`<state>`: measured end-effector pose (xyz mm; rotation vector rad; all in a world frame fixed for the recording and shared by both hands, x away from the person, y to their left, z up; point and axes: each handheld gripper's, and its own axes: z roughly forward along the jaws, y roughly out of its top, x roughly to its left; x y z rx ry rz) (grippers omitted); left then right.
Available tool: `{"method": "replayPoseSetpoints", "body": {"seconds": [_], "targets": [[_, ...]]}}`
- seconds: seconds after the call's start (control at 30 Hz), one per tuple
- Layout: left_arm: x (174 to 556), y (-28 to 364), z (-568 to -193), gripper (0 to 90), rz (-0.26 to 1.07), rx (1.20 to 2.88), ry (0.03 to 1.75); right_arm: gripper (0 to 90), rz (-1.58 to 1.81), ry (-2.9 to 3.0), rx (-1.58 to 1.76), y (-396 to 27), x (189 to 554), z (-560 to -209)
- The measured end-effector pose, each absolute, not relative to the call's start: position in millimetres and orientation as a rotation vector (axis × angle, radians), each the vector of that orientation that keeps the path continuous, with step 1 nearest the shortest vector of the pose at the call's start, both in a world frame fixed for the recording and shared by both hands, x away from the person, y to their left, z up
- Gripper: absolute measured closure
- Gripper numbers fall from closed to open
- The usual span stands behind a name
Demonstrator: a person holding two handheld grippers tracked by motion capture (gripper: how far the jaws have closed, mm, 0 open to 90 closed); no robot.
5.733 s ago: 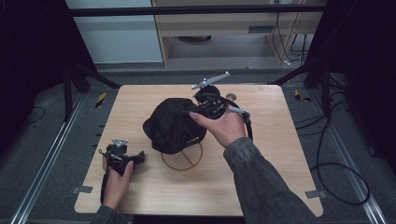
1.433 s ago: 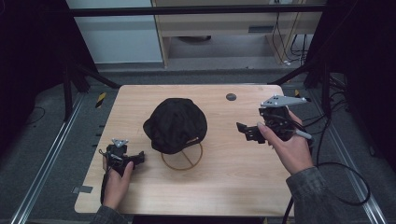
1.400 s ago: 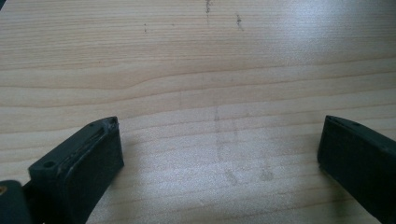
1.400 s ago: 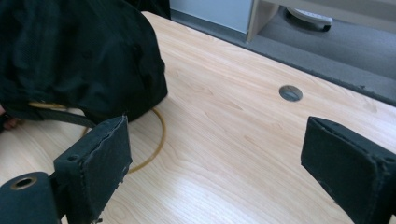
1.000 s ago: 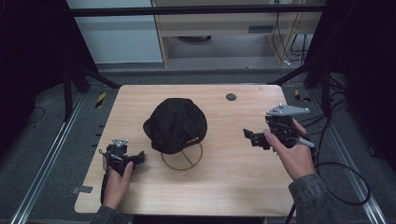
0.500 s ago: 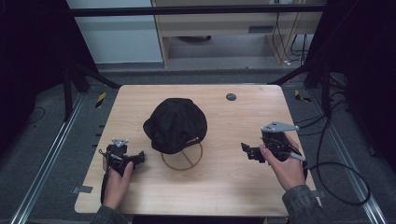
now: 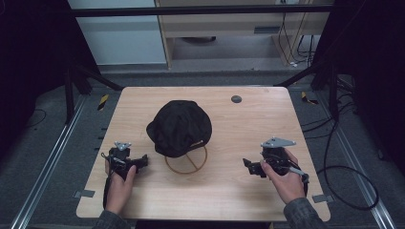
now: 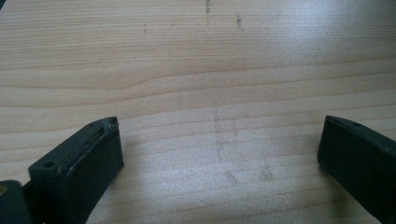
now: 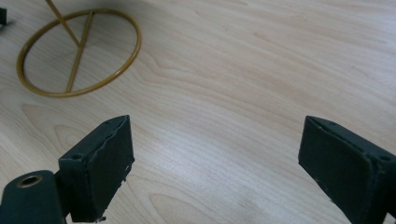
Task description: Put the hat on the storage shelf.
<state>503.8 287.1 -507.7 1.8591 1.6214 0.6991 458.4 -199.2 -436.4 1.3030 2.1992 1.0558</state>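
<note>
Both my hands are low at the near edge of the wooden table (image 7: 248,119), 1 on each side, forearms coming in from the bottom of the high view. My left hand (image 7: 119,183) sits near the front-left corner, wrapped around the left gripper (image 7: 138,163), which points toward the middle of the table and lies close to the surface. My right hand (image 7: 285,177) is near the front-right corner holding the right gripper (image 7: 250,166), nose aimed toward the table centre, its grey 3-cornered plate (image 7: 278,142) on top and its cable (image 7: 344,188) trailing off the right edge in a loop. Left gripper (image 8: 219,154) view: 2 black jaws spread wide, bare wood grain between them, nothing held, nothing touched. Right gripper (image 9: 215,158) view: jaws also spread wide, empty, bare tabletop in the gap; the brass-coloured wire ring (image 9: 79,51) with its spokes lies ahead and to the left of the jaws, well apart from them. In the high view that ring (image 7: 186,164) is the base of a stand near the table centre, and a black cap (image 7: 179,126) sits on top of it, covering the upper part of the stand. Cap is between my 2 grippers but farther from me, touched by neither. A small dark round disc (image 7: 236,99) lies on the far part of the table, behind and right of the cap.
</note>
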Motion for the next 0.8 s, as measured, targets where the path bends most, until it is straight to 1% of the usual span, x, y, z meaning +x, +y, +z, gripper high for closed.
{"method": "replayPoseSetpoints", "body": {"seconds": [0.4,0.8], "targets": [[504.4,287.2,-507.6,0.0,0.699,1.86,1.621,10.6,1.038,2.249,1.329,-187.8,457.3,-466.1],[508.3,291.3,-507.6,0.0,0.702,1.854,1.628,11.0,1.061,2.17,1.448,-178.6,475.4,-491.5]]}}
